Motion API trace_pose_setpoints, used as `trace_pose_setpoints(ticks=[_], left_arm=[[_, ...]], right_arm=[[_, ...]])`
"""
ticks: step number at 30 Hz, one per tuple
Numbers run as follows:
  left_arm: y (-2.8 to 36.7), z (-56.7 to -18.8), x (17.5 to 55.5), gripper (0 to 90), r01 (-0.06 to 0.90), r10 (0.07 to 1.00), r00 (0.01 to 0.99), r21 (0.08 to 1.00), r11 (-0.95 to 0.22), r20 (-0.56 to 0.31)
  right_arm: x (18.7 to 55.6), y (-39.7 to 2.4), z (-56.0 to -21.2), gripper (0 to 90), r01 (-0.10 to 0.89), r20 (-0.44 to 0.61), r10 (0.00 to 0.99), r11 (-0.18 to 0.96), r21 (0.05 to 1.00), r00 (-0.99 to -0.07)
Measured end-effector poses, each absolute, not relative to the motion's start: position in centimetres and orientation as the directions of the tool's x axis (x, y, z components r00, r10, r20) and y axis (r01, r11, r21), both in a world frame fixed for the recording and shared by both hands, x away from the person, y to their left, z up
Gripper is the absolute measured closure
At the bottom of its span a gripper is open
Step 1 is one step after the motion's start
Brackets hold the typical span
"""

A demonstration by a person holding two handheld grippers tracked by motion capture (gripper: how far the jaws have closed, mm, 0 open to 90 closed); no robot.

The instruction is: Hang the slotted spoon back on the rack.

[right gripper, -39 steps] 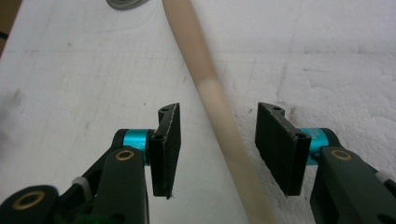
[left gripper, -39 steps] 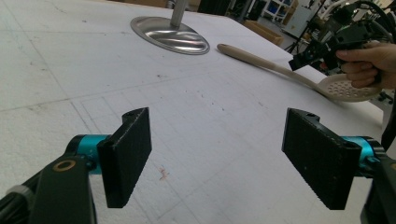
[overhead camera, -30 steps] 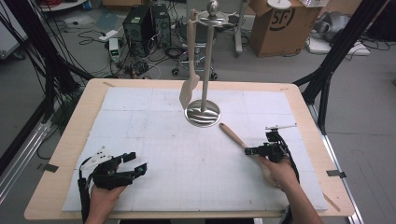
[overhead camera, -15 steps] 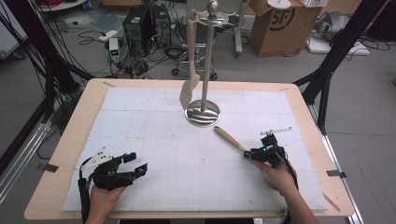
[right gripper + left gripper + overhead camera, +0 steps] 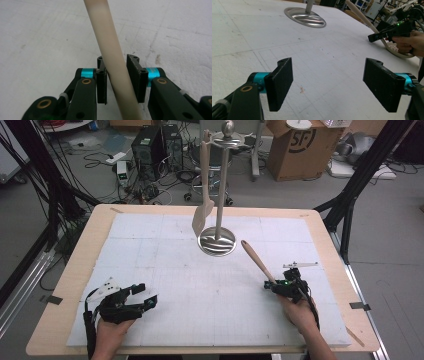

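Observation:
A cream utensil with a long handle [image 5: 257, 261] slants up from the white mat toward the steel stand [image 5: 216, 242]. Its slotted head [image 5: 395, 50] rests on the mat by the person's right hand. My right gripper [image 5: 272, 284] has just been closing, and its pads [image 5: 133, 77] now clamp the handle [image 5: 110, 50] from both sides. A pale spatula [image 5: 202, 215] hangs from the stand's top ring. At the near left my left gripper [image 5: 145, 295] rests low, its jaws wide open [image 5: 328, 85] over bare mat. The right gripper [image 5: 378, 36] also shows far right in the left gripper view.
The white mat [image 5: 165, 245] covers a wooden table [image 5: 75, 270]. The stand's round base [image 5: 305, 17] sits at the mat's far middle. Beyond the table lie cables, a computer tower [image 5: 150, 142] and a cardboard box [image 5: 295, 142]; black frame legs [image 5: 350, 195] flank the right side.
The right gripper's jaws have narrowed onto the utensil's handle. The handle's free end has swung up and farther toward the stand. The left gripper has stayed put.

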State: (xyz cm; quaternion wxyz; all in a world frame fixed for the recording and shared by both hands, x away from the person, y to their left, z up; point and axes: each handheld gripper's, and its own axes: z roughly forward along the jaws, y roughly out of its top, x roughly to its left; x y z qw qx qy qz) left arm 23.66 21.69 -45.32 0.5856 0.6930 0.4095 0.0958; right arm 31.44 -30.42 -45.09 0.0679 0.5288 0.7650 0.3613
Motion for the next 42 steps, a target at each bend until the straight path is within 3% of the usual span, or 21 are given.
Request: trace_pose_setpoints(ticks=[4,5,9,14,18,20,28,34,42], left_arm=[[21.7,-45.3,23.6,24.7,0.455,0.68,0.646,0.89,0.021,-0.346],[21.7,-45.3,23.6,24.7,0.455,0.68,0.646,0.89,0.02,-0.346],[21.8,-45.3,23.6,24.7,0.453,0.68,0.648,0.891,0.02,-0.344],[21.8,-45.2,23.5,24.7,0.451,0.68,0.647,0.892,0.024,-0.345],[21.9,-45.2,23.5,24.7,0.453,0.681,0.644,0.891,0.03,-0.35],[21.9,-45.2,23.5,24.7,0.452,0.68,0.646,0.892,0.027,-0.348],[21.9,-45.2,23.5,24.7,0.451,0.682,0.643,0.892,0.029,-0.348],[21.9,-45.2,23.5,24.7,0.451,0.681,0.642,0.892,0.036,-0.352],[22.2,-45.1,23.4,24.7,0.445,0.68,0.644,0.895,0.04,-0.351]], right_arm=[[31.4,-30.5,-45.2,68.8,0.758,0.294,0.853,0.166,0.631,-0.431],[31.4,-30.6,-45.2,62.5,0.763,0.308,0.85,0.155,0.628,-0.427],[31.3,-30.6,-44.6,68.0,0.763,0.33,0.841,0.142,0.631,-0.429],[31.7,-29.5,-44.8,69.4,0.766,0.249,0.855,0.235,0.598,-0.456],[31.3,-29.2,-44.4,72.3,0.737,0.197,0.859,0.263,0.623,-0.473],[31.1,-29.1,-43.8,78.0,0.722,0.249,0.838,0.225,0.654,-0.487],[31.2,-28.4,-41.1,78.2,0.603,0.33,0.804,0.044,0.797,-0.495],[31.3,-26.6,-38.3,78.1,0.471,0.321,0.762,-0.024,0.882,-0.562],[32.5,-23.9,-34.3,78.1,0.391,0.296,0.73,-0.042,0.919,-0.616]])
